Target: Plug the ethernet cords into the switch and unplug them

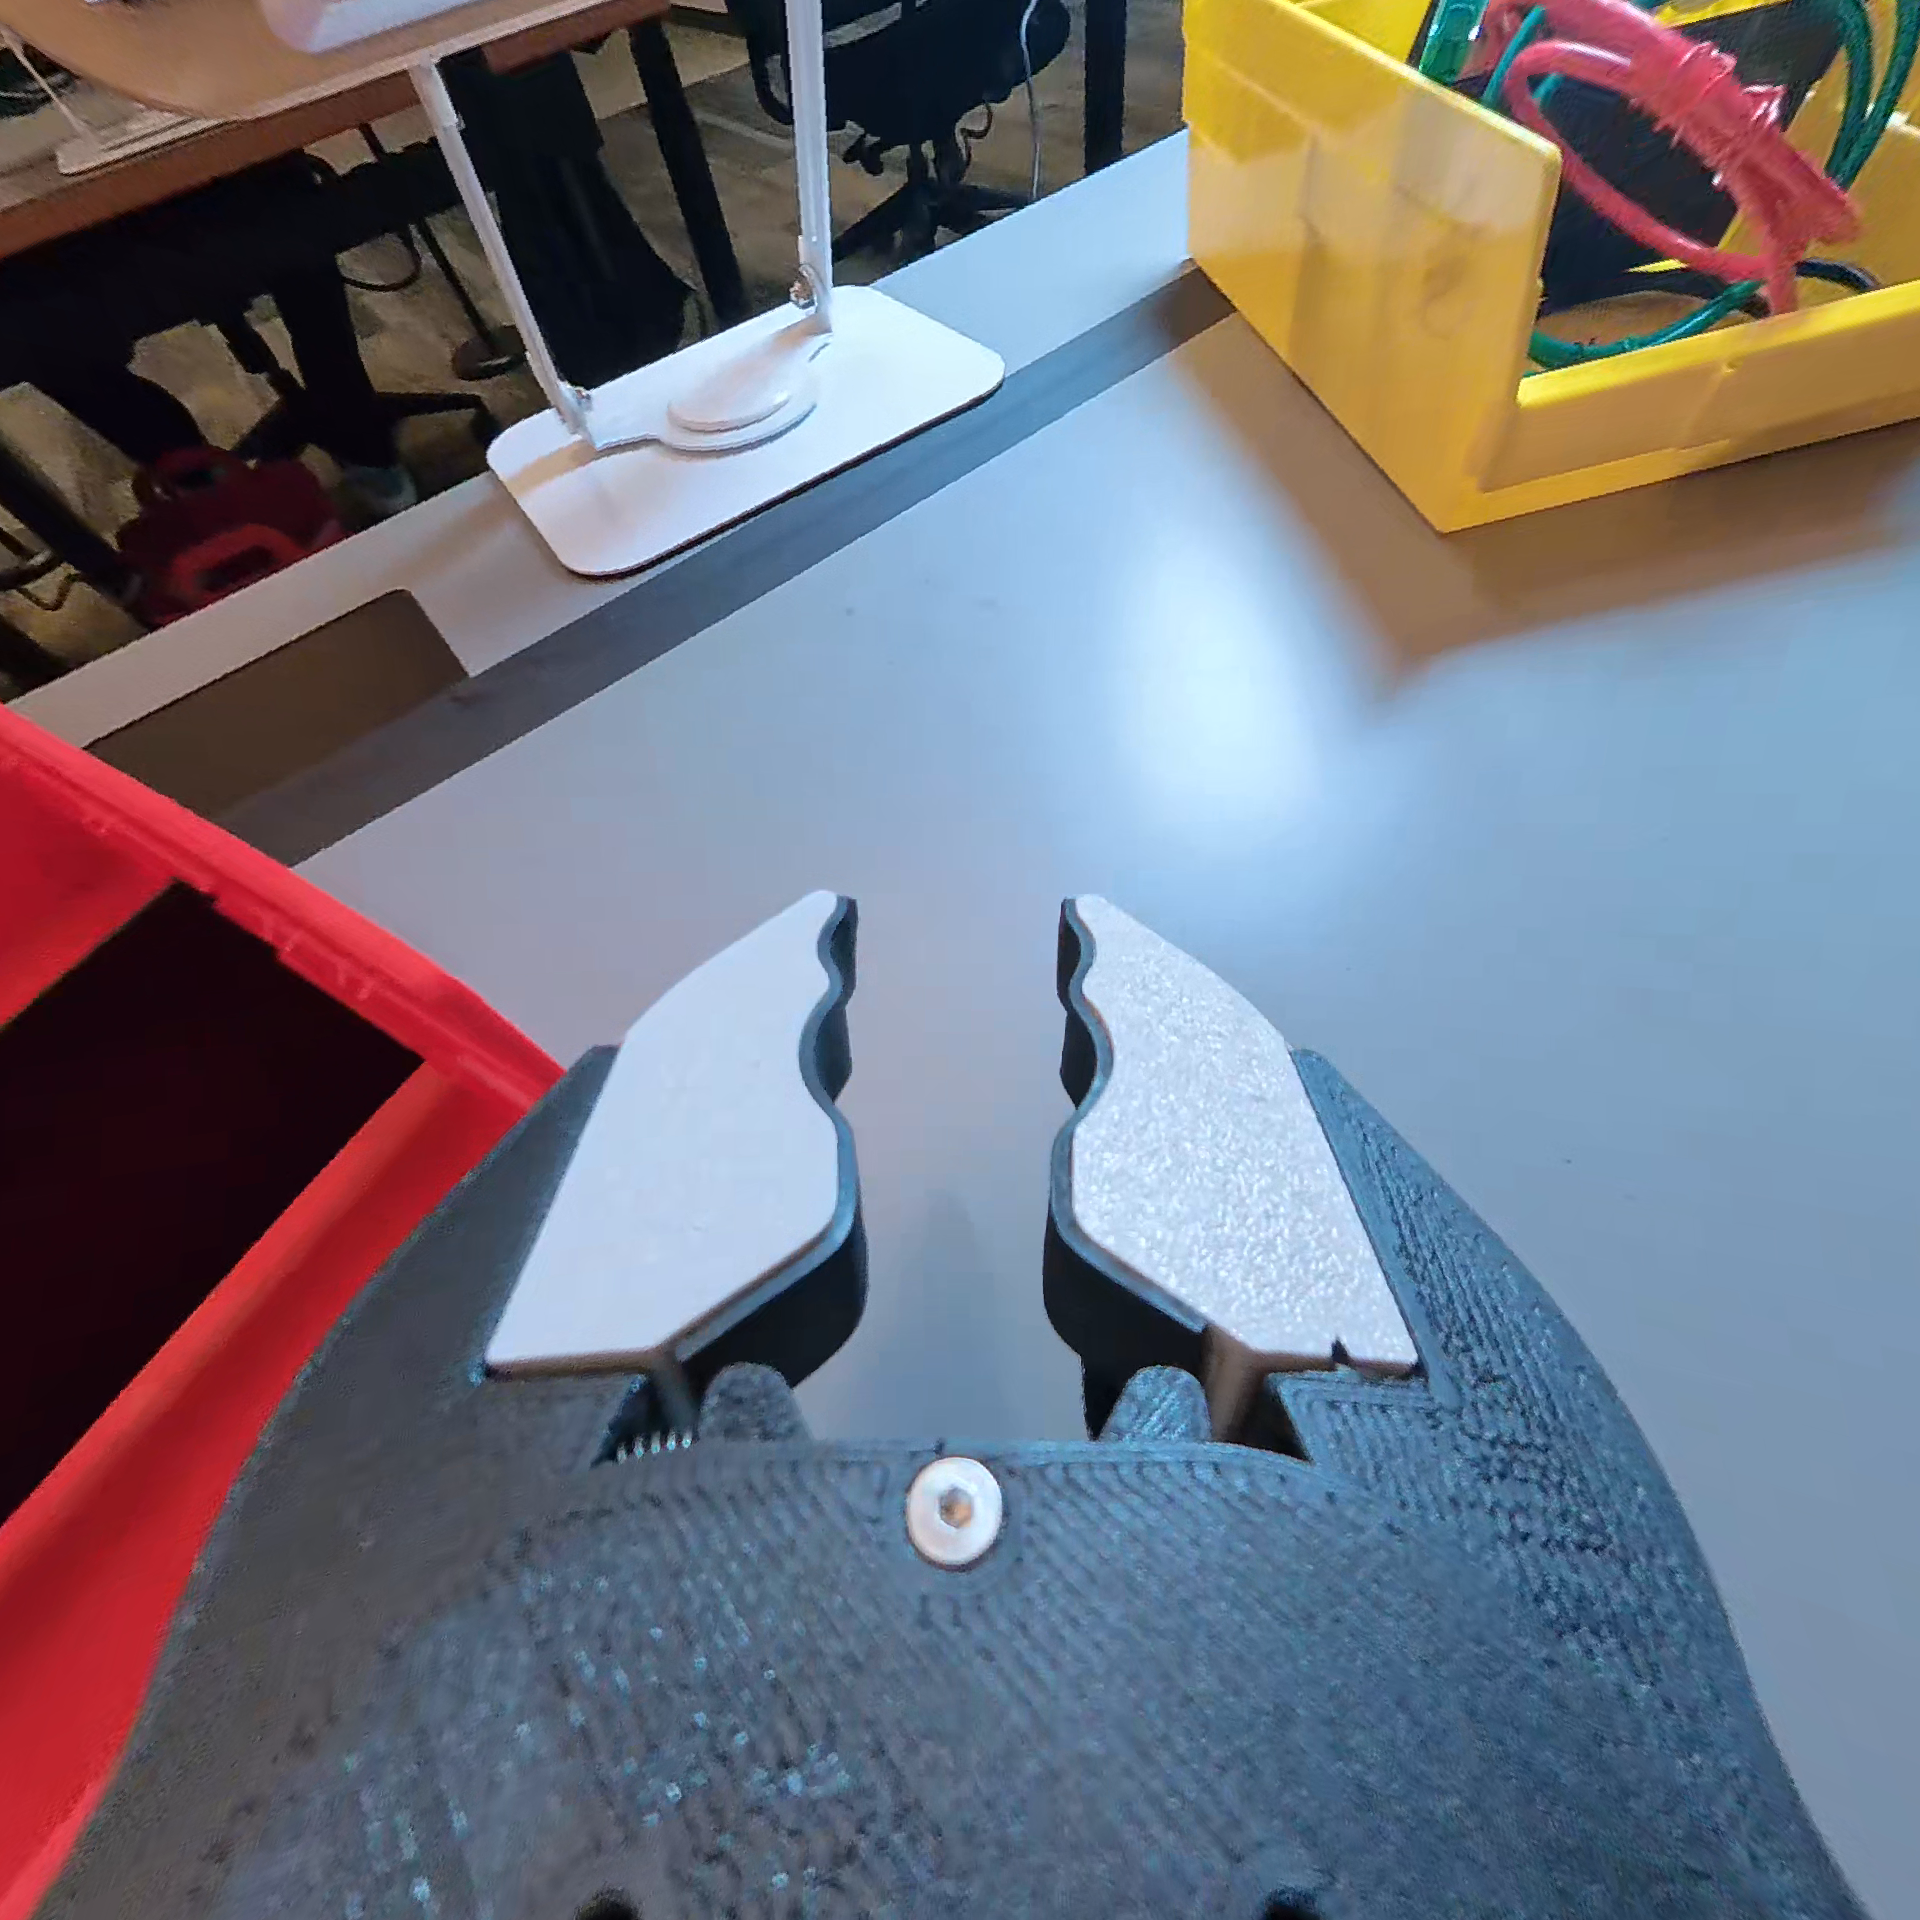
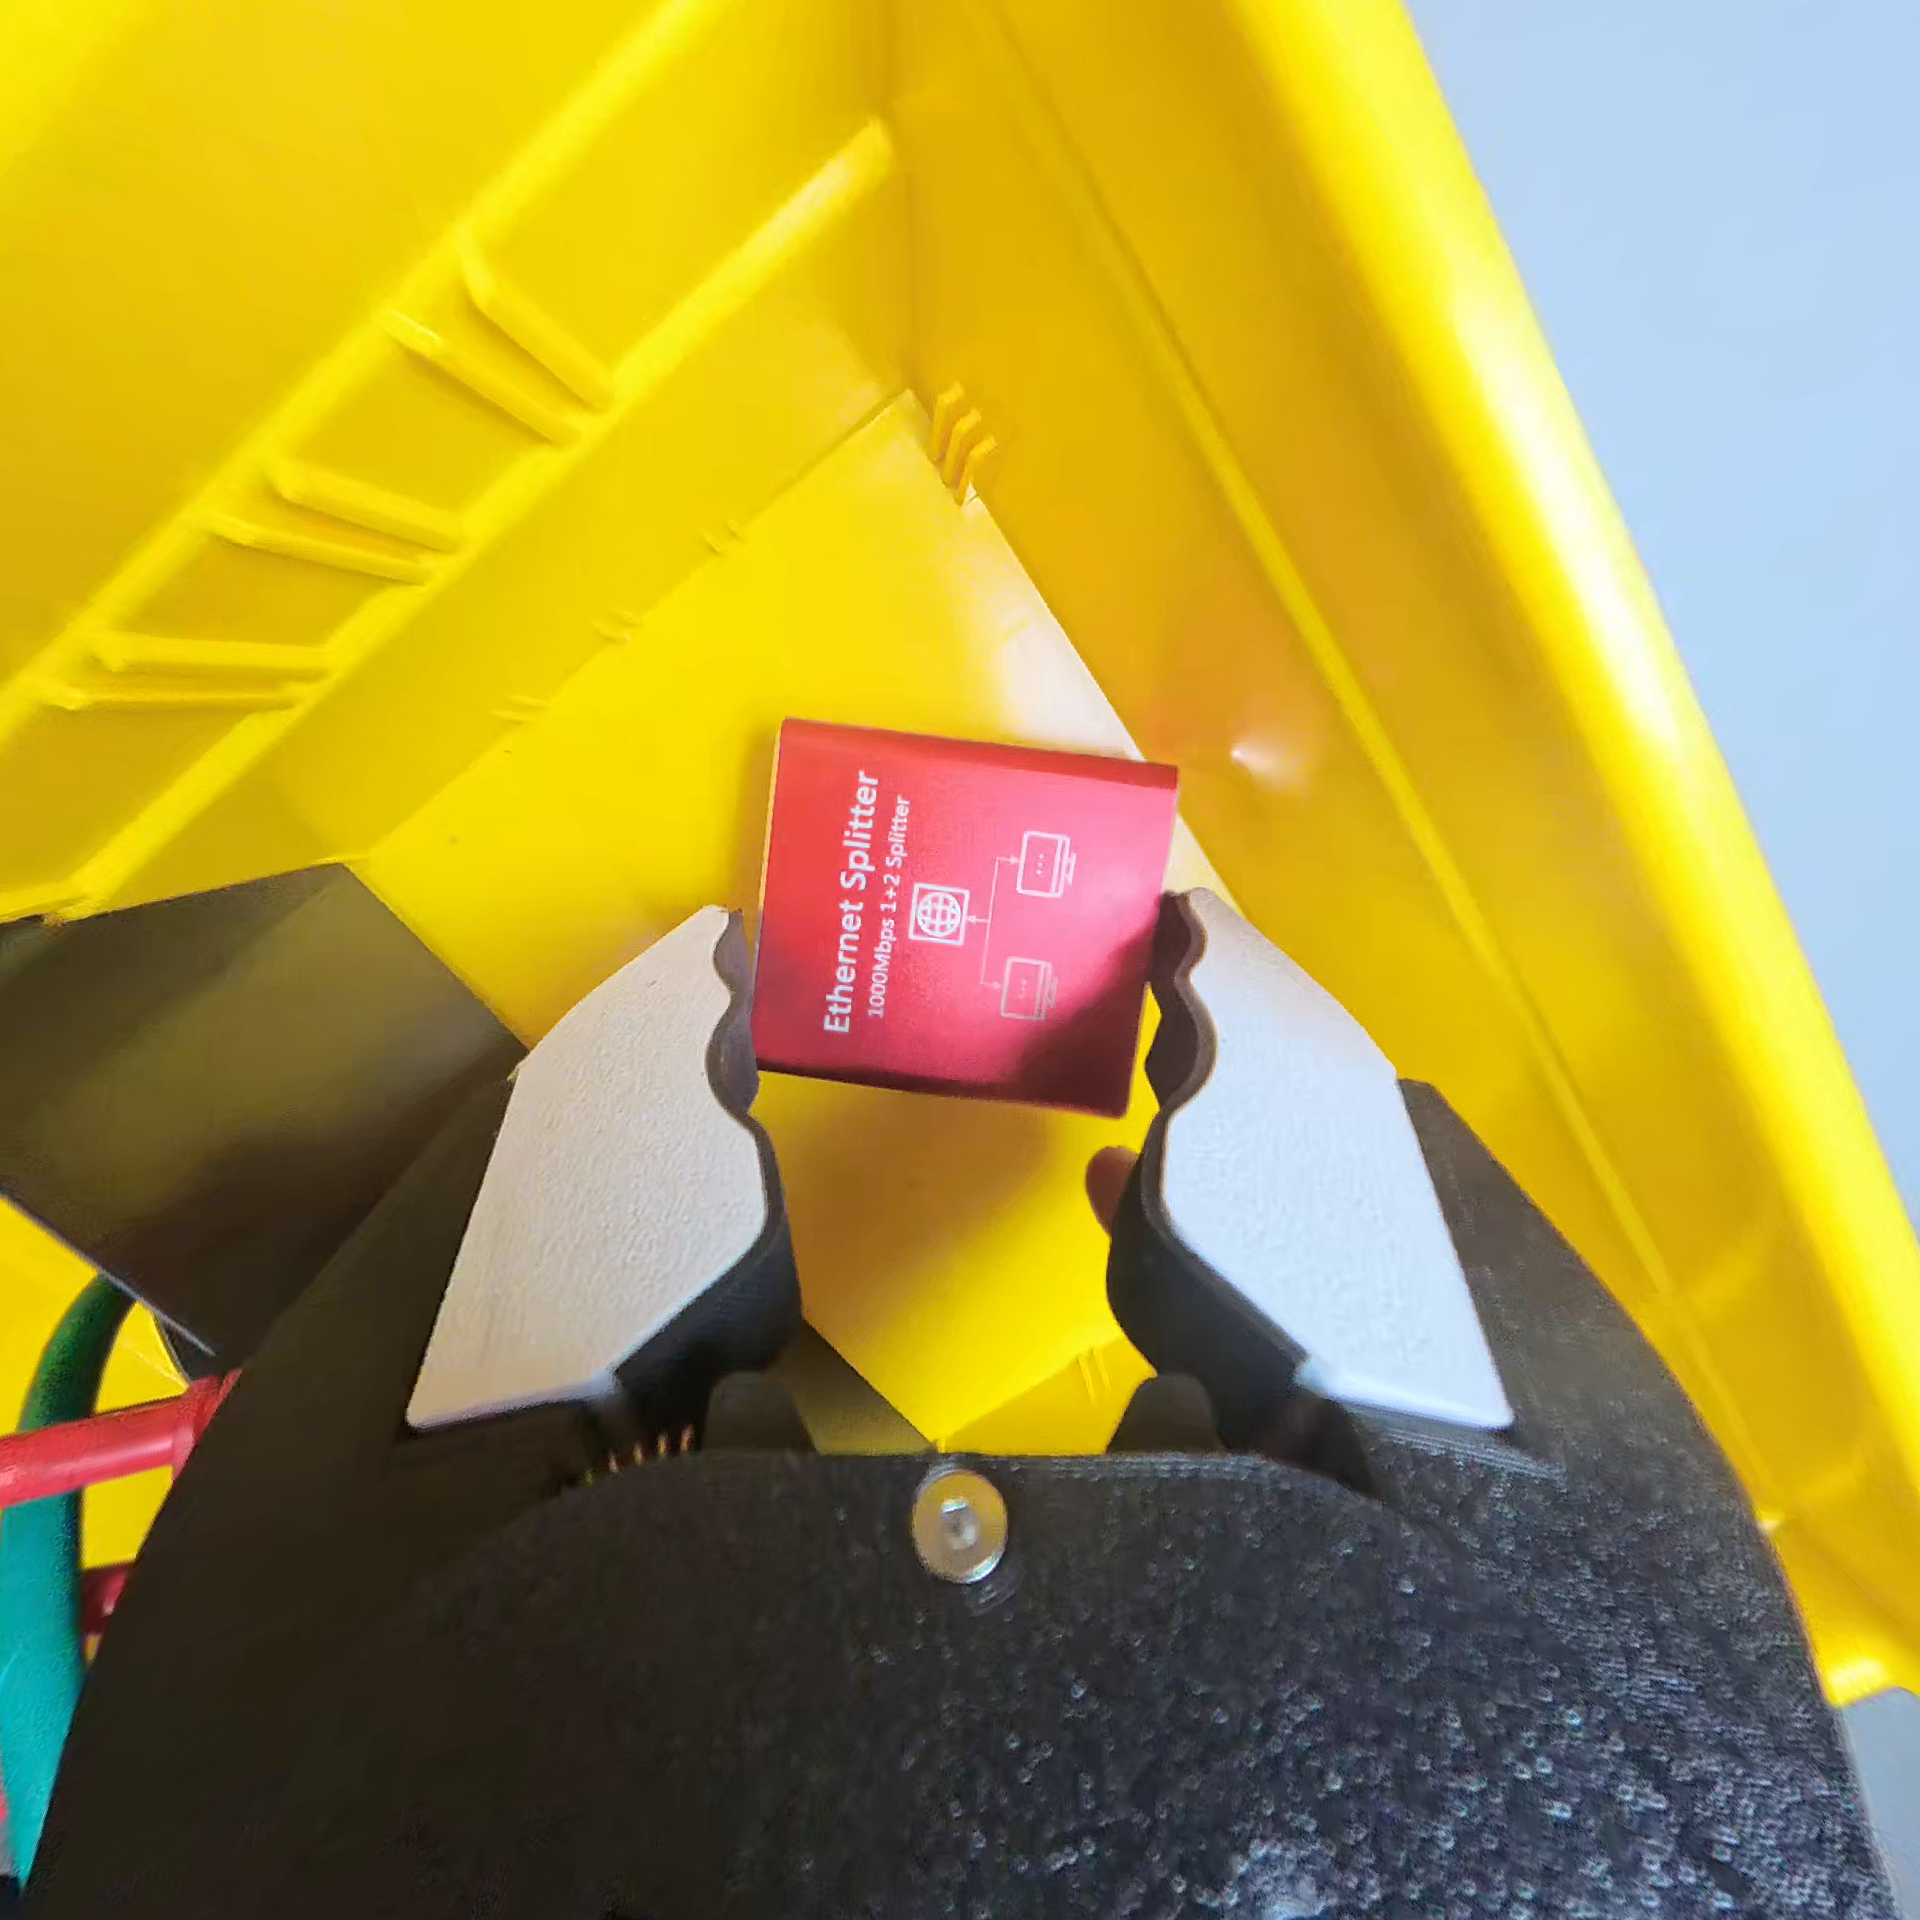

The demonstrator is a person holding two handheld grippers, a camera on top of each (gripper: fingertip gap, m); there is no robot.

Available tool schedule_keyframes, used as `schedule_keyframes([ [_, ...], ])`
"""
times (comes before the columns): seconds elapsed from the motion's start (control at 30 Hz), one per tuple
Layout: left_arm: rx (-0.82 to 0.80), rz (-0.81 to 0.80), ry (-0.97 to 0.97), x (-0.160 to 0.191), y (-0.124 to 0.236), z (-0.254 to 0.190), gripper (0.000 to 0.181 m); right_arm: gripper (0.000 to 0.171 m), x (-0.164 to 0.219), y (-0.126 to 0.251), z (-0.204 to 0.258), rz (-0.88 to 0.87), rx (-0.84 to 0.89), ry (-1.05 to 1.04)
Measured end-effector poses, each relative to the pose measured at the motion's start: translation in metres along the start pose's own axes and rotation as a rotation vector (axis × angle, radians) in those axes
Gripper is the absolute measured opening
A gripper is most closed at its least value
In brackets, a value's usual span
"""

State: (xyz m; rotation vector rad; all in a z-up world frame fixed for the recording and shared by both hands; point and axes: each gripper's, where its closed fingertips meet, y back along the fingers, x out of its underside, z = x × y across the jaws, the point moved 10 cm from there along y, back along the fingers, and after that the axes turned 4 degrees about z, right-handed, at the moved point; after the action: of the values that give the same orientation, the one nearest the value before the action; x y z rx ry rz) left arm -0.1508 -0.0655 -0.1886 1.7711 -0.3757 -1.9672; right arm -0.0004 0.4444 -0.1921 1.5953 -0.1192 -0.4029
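In the right wrist view, a small red switch point(image 2: 966, 904) with white print lies in the corner of a yellow bin point(image 2: 520, 312). My right gripper point(image 2: 951, 935) has one fingertip against each side of it and is shut on it. A green cord point(image 2: 52, 1455) and a red cord point(image 2: 94, 1444) show at the lower left. In the left wrist view, my left gripper point(image 1: 958, 925) is open and empty above the grey table point(image 1: 1247, 831). The yellow bin point(image 1: 1351, 208) stands at the upper right with a coiled red cord point(image 1: 1704, 135) and a green cord point(image 1: 1662, 322) in it.
A red bin point(image 1: 260, 1039) sits right by my left gripper's left side. A white lamp base point(image 1: 748, 447) stands at the table's far edge. A black box point(image 2: 208, 1039) lies in the yellow bin, left of the switch. Chairs and desks stand beyond the table. The gap from one gripper's tips to the other's is roughly 45 cm.
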Motion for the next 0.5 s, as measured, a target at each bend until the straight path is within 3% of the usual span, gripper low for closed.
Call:
schedule_keyframes([
  [0.13, -0.018, -0.003, -0.004, 0.001, 0.003, 0.002, 0.037, 0.079, -0.001, 0.019, -0.002, -0.071, 0.022, 0.004],
  [0.27, -0.021, -0.014, -0.003, 0.0, 0.006, 0.003, 0.037, 0.082, -0.001, 0.068, -0.003, -0.173, 0.097, 0.027],
  [0.37, -0.018, -0.024, -0.005, -0.001, 0.008, 0.003, 0.038, 0.08, 0.002, 0.122, 0.01, -0.372, 0.146, 0.06],
  [0.5, -0.012, -0.051, -0.011, -0.004, 0.012, 0.002, 0.039, 0.074, 0.027, 0.189, 0.061, -0.767, 0.155, 0.105],
])
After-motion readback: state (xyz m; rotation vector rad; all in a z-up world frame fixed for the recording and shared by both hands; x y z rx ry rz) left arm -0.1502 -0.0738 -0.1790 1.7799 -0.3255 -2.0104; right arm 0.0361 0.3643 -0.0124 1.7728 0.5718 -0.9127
